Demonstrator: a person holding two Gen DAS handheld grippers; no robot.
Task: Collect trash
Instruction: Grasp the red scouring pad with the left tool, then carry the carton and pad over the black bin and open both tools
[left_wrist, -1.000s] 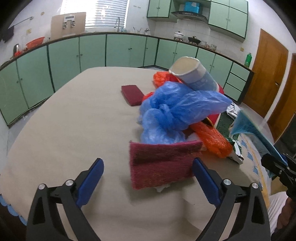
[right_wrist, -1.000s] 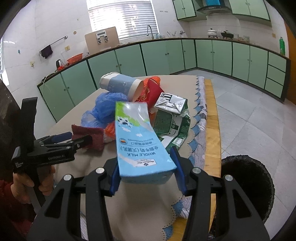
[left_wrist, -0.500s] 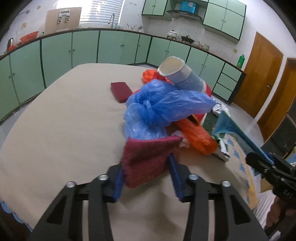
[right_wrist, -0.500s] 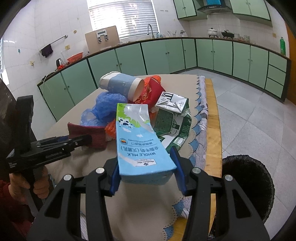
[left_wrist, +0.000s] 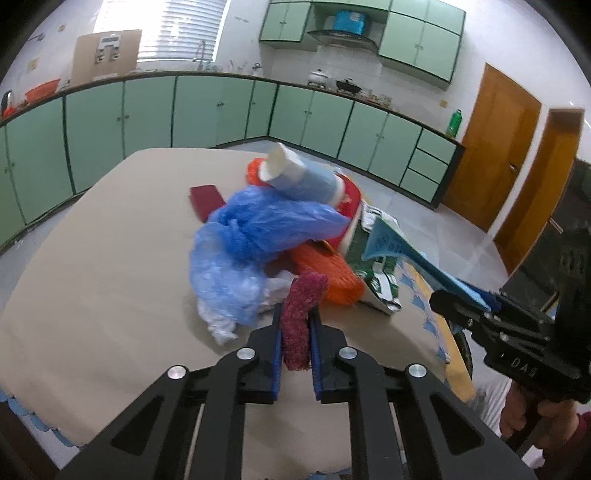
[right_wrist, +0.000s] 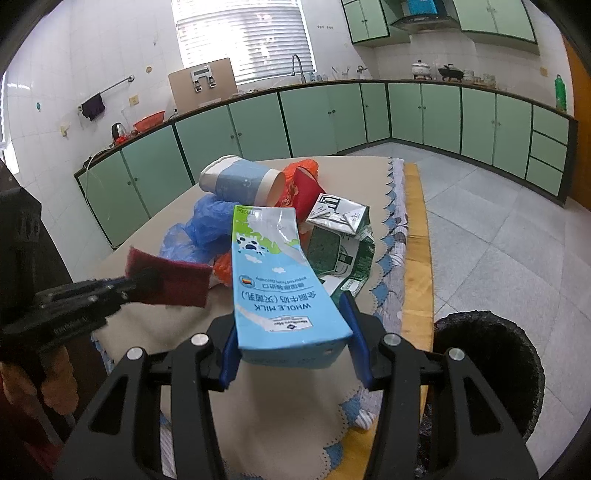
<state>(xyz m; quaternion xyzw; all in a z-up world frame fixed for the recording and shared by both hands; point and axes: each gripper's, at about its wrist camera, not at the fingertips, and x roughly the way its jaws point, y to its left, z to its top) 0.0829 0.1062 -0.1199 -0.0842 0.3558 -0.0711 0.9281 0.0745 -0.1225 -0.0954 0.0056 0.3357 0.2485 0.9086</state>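
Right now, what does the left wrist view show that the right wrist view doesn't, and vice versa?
Left wrist only: the wooden doors and a second dark red pad lying flat on the table beyond the blue plastic bag.

Right wrist only: the black bin on the floor beside the table, and the milk carton's printed face.

Both: the left gripper shut on the red scouring pad, the right gripper shut on the milk carton, the paper cup on top of the trash pile.

Maroon scouring pad (left_wrist: 300, 317) between claw (left_wrist: 295, 332) pads
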